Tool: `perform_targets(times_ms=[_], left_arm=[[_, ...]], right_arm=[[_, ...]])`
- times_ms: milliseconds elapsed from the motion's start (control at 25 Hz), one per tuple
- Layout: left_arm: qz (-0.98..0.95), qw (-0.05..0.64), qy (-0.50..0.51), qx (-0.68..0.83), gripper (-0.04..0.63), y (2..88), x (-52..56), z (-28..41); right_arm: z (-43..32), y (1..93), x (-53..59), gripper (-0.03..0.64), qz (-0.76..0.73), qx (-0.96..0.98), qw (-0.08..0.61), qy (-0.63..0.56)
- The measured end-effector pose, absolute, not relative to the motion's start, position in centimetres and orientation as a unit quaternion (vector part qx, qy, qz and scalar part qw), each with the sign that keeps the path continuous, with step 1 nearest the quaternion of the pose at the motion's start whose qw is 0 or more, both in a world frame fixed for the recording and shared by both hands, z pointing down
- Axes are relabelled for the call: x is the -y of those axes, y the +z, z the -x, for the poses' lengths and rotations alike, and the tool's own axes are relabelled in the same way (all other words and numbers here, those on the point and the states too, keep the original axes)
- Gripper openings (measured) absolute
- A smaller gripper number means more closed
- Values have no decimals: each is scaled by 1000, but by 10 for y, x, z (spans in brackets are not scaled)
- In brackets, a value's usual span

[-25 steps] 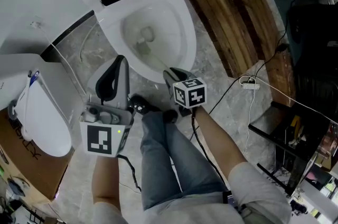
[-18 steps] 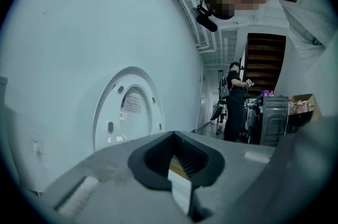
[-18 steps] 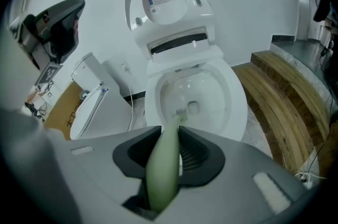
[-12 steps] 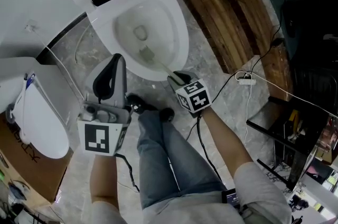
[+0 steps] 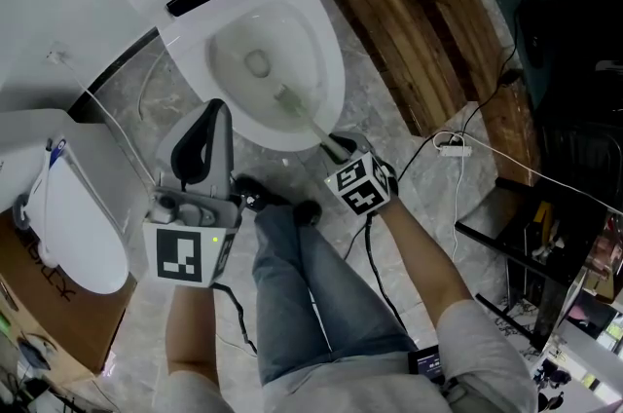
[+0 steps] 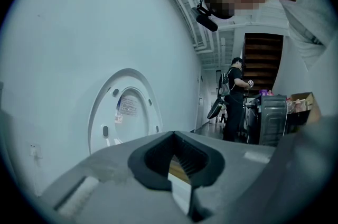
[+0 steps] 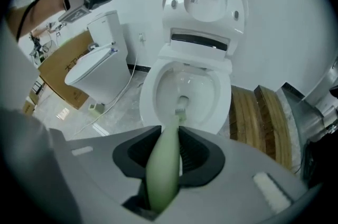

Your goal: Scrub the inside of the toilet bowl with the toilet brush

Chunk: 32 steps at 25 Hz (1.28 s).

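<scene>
Toilet brush (image 5: 290, 100) down in the toilet bowl (image 5: 338, 82), clamped in my right tongs (image 5: 336, 146).

My right tongs grip the pale green handle, and its rear end is lost inside their dark pads in the right gripper view. The bristle head sits low on the bowl's inner wall near the drain, too small for me to tell whether it touches the porcelain. My left tongs (image 5: 200, 148) are pressed together on nothing and hang beside the bowl, above my knee (image 5: 292, 245). Their own view shows only the wall and the raised lid (image 6: 127, 109), with a person far down the room. A second toilet (image 5: 68, 216) on my left is half cut off by the frame, beside a cardboard box (image 5: 39, 304).
</scene>
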<state>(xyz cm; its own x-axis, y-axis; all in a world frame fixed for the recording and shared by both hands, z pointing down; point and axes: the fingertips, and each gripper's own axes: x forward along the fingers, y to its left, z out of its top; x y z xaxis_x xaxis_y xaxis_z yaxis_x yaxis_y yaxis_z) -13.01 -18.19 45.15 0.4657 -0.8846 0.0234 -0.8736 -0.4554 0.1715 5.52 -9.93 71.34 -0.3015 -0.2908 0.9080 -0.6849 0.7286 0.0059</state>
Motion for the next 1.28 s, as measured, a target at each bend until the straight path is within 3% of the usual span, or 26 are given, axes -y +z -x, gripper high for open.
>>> perform_targets(times_ms=[480,1280], left_arm=[[-853,75,-39,516,3,451,184,132],[-844,90,-24,528,3,469,210,174]], right_arm=[[-56,723,119,101,-320,765,551,93],[-20,742,208,102,-344,748,567,26]])
